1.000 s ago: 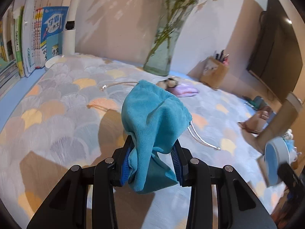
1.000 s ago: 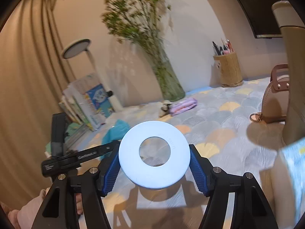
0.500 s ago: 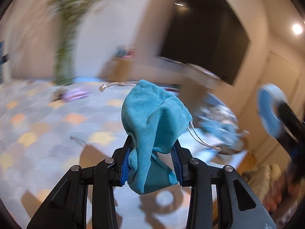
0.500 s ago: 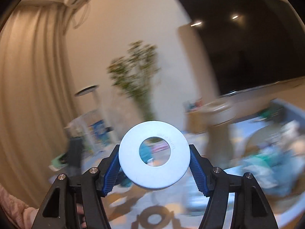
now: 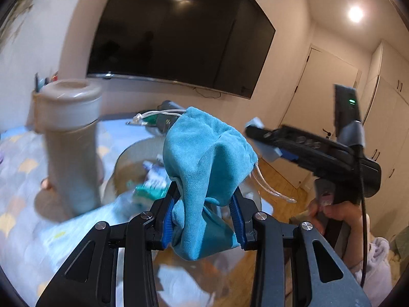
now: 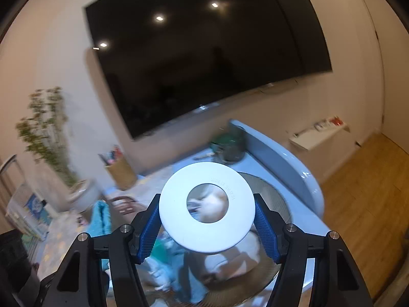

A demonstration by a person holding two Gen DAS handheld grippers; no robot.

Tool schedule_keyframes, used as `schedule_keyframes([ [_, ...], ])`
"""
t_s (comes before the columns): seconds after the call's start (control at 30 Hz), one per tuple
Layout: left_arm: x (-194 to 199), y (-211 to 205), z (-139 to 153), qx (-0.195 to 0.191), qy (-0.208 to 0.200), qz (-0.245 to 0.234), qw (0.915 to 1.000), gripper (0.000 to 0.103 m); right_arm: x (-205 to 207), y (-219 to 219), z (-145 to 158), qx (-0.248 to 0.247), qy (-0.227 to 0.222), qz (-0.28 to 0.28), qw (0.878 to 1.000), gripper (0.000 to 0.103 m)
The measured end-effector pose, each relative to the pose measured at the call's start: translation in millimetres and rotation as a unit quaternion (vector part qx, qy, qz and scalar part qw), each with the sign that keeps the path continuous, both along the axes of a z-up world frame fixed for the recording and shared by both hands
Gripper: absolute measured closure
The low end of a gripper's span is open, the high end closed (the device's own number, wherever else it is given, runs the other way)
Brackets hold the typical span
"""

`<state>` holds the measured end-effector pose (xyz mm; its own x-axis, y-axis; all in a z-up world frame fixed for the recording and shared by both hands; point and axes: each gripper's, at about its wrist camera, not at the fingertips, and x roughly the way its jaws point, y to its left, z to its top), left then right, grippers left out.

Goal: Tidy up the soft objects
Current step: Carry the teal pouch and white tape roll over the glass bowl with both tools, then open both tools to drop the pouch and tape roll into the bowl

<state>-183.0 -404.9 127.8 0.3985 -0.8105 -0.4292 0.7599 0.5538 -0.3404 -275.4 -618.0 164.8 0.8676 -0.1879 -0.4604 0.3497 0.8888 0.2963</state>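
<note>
Dark television [image 5: 179, 38] filling the far wall. Below it, a table under a scallop-patterned cloth [image 5: 23, 168], with a round woven basket [image 6: 271, 189] near its right end, blurred soft items heaped inside. Tall beige flask [image 5: 71, 148] upright just left of the basket. Left gripper [image 5: 204, 220] clamped on a teal drawstring pouch [image 5: 204, 158], held above the basket, jaws just eased a little wider, cords dangling right. Right gripper [image 6: 207, 222] pinching a pale ring-shaped disc [image 6: 207, 207] by its edges, over the basket.
</note>
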Motion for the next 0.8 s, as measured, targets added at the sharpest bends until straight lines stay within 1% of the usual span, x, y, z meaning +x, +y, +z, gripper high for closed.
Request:
schedule_keyframes([
  [0.03,3,-11,0,0.004,-0.002,-0.002,1.0,0.054,8,-8,-1,0.004,0.012,-0.004,1.0,0.037],
  [0.07,5,-18,0,0.009,-0.003,-0.005,0.9999,0.051,18,-15,-5,0.005,0.028,-0.012,1.0,0.036],
  [0.1,8,-28,-1,0.022,-0.001,-0.011,0.9997,0.036,25,-19,-7,0.004,0.04,-0.018,0.999,0.035],
  [0.13,14,-38,-4,0.041,0.005,-0.017,0.999,0.017,31,-22,-10,0.006,0.051,-0.022,0.998,0.033],
  [0.17,18,-44,-7,0.054,0.01,-0.021,0.9983,0.01,41,-25,-15,0.011,0.068,-0.025,0.997,0.028],
  [0.2,22,-49,-10,0.069,0.018,-0.026,0.9972,0.007,44,-27,-19,0.015,0.074,-0.025,0.997,0.022],
  [0.23,26,-53,-14,0.081,0.026,-0.029,0.9959,0.007,47,-28,-22,0.019,0.078,-0.025,0.996,0.02],
  [0.3,29,-54,-18,0.093,0.04,-0.041,0.994,0.007,49,-29,-25,0.027,0.085,-0.028,0.996,0.019],
  [0.37,32,-53,-18,0.093,0.043,-0.049,0.9935,0.007,45,-27,-24,0.031,0.092,-0.035,0.995,0.019],
  [0.4,32,-52,-15,0.092,0.038,-0.049,0.9938,0.007,44,-24,-22,0.031,0.089,-0.036,0.995,0.019],
  [0.47,30,-46,-9,0.09,0.027,-0.045,0.9945,0.007,38,-18,-11,0.029,0.073,-0.033,0.996,0.019],
  [0.57,19,-31,5,0.076,0.005,-0.05,0.9958,0.007,28,-4,13,0.016,0.041,-0.039,0.998,0.019],
  [0.63,15,-20,16,0.072,-0.014,-0.048,0.9961,0.007,20,10,31,0.009,0.012,-0.036,0.999,0.015],
  [0.67,15,-12,21,0.068,-0.023,-0.039,0.9967,0.007,16,19,40,0.006,-0.002,-0.037,0.999,0.014],
  [0.7,14,2,28,0.057,-0.035,-0.02,0.9976,0.007,12,30,50,0.003,-0.021,-0.035,0.999,0.013],
  [0.77,23,35,40,0.023,-0.054,0.02,0.9981,0.006,6,50,65,0.004,-0.057,-0.02,0.998,0.012],
  [0.8,31,60,48,0.002,-0.058,0.045,0.9973,0.004,2,65,74,0.003,-0.082,-0.009,0.997,0.009],
])
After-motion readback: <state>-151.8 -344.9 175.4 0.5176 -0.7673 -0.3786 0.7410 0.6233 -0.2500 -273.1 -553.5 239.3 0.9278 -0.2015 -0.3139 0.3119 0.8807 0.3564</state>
